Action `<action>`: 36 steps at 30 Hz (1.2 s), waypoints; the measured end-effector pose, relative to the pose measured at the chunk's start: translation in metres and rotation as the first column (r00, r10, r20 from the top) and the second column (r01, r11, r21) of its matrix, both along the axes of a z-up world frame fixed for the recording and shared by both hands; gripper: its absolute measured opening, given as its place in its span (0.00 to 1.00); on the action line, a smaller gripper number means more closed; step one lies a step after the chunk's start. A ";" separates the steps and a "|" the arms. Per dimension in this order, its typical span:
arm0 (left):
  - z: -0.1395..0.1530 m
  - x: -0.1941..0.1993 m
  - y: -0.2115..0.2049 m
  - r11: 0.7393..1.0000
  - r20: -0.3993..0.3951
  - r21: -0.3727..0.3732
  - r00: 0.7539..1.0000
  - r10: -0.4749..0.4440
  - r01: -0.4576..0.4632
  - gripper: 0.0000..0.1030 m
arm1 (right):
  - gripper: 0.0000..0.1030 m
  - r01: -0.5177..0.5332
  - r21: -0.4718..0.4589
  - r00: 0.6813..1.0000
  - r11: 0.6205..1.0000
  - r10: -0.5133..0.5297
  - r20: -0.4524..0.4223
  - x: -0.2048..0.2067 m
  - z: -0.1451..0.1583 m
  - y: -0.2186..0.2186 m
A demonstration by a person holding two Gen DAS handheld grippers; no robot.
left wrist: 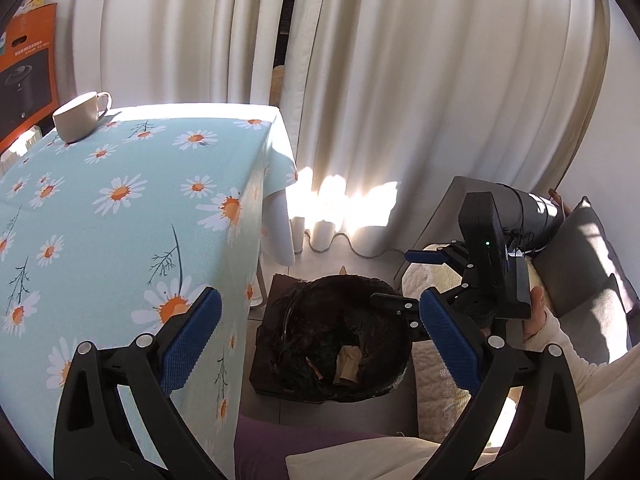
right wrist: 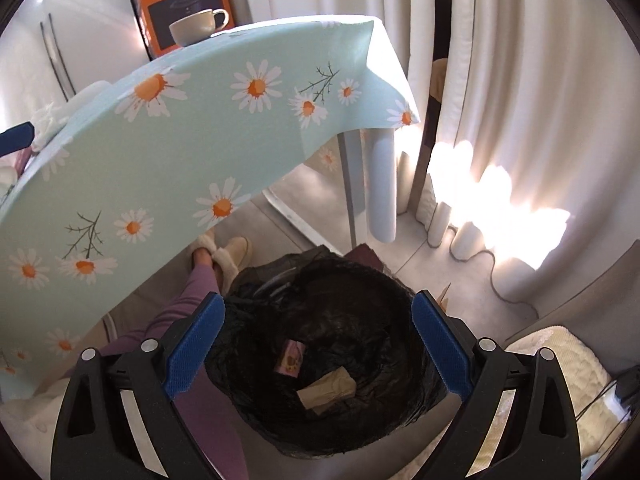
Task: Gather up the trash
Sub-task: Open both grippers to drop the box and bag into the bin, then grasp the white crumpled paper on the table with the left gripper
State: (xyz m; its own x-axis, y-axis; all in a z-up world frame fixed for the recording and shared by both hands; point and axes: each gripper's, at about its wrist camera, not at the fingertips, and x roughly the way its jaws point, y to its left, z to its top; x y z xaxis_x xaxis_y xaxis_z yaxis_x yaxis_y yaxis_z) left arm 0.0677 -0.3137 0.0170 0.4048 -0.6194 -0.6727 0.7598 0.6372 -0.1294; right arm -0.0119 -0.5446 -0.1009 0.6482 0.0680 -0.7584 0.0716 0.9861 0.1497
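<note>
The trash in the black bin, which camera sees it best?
The right wrist view: it looks straight down into the bin, showing the brown paper and a pink wrapper. The left wrist view shows the bin slanted, paper partly hidden.

Very little to read here. The orange carton behind the white cup carries a white brand word across its top edge in the right wrist view; it looks like "PHILIPS", though blurred. The small print beside it is too fine to make out. In the left wrist view, the lettering on that orange carton is illegible.
</note>
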 end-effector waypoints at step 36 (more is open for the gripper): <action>0.010 0.039 0.281 0.457 0.045 0.123 0.465 0.884 -0.881 0.94 | 0.88 -0.172 0.048 0.967 0.984 0.159 0.201 0.100 0.106 0.109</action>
